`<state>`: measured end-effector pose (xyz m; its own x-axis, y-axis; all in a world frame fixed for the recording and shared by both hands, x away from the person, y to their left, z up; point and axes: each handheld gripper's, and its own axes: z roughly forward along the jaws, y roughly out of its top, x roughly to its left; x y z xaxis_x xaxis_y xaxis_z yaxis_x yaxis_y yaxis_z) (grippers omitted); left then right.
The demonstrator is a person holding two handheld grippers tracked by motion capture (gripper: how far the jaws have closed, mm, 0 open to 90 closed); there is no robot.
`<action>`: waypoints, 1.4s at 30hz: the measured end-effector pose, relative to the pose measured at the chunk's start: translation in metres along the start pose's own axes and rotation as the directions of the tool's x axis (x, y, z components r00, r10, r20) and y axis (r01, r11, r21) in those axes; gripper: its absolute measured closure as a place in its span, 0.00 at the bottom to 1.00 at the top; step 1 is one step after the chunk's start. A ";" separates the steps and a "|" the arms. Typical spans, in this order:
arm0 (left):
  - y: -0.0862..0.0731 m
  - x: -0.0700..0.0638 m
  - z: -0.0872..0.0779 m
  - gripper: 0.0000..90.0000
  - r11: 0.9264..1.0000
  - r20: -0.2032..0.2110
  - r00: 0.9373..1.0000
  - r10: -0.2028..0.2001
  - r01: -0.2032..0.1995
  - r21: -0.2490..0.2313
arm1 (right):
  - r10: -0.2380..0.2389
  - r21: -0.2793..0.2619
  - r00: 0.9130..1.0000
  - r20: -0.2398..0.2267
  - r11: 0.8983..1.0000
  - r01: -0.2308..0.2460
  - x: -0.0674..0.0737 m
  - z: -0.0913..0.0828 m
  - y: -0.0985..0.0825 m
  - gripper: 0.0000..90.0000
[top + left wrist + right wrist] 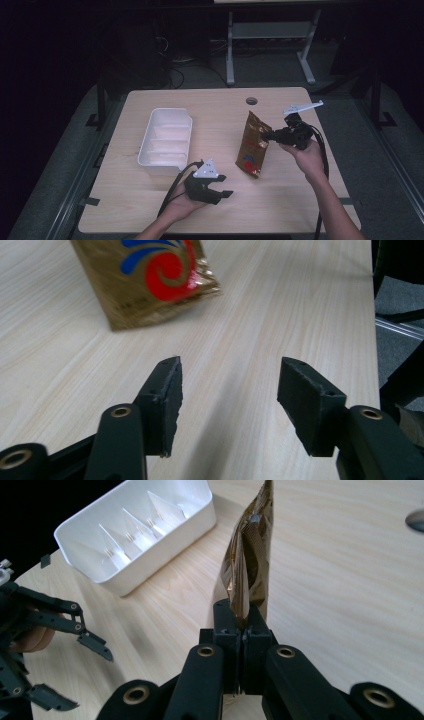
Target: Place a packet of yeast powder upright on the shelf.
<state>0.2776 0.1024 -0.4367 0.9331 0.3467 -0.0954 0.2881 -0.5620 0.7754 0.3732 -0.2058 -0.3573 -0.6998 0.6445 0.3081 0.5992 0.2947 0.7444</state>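
Note:
A gold snack bag [254,145] with a red and blue swirl hangs over the table's right half, lifted by one edge. My right gripper [267,135] is shut on that edge; in the right gripper view the bag [250,565] rises from between the closed jaws of my right gripper [242,625]. My left gripper [223,186] sits low near the table's front, open, with nothing between its fingers. In the left gripper view its jaws stand apart over bare wood, my left gripper [229,390] pointing toward the bag's lower corner [150,280].
A white tray [167,141] with dividers stands left of the bag, also visible as the tray [140,530] in the right gripper view. A round cable hole [251,101] lies near the table's far edge. Desk legs and cables fill the dark floor beyond.

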 end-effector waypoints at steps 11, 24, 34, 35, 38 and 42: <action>-0.015 -0.004 -0.013 0.42 1.000 0.000 1.000 0.010 -0.010 -0.003 | -0.082 0.006 0.997 0.006 0.997 0.082 0.014 0.007 0.026 0.99; -0.022 -0.006 -0.018 0.39 1.000 0.010 1.000 0.016 -0.016 -0.017 | -0.151 0.000 0.988 -0.044 0.989 0.151 0.021 0.026 0.053 0.99; -0.025 -0.004 -0.020 0.38 1.000 0.004 1.000 0.015 -0.015 -0.022 | -0.204 -0.016 0.977 -0.064 0.979 0.203 0.029 0.038 0.079 0.99; -0.025 -0.003 -0.020 0.38 1.000 0.005 1.000 0.014 -0.014 -0.022 | -0.209 -0.019 0.976 -0.067 0.978 0.208 0.029 0.039 0.081 0.99; -0.025 -0.003 -0.021 0.38 1.000 0.005 1.000 0.017 -0.017 -0.025 | -0.216 -0.017 0.973 -0.079 0.976 0.215 0.031 0.042 0.088 0.99; -0.025 -0.004 -0.023 0.37 0.999 0.005 1.000 0.021 -0.021 -0.032 | -0.234 -0.019 0.968 -0.084 0.972 0.234 0.032 0.047 0.094 0.99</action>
<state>0.2622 0.1323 -0.4418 0.9401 0.3310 -0.0820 0.2613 -0.5447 0.7969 0.4253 -0.1238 -0.3056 -0.8509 0.4958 0.1736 0.4116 0.4239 0.8068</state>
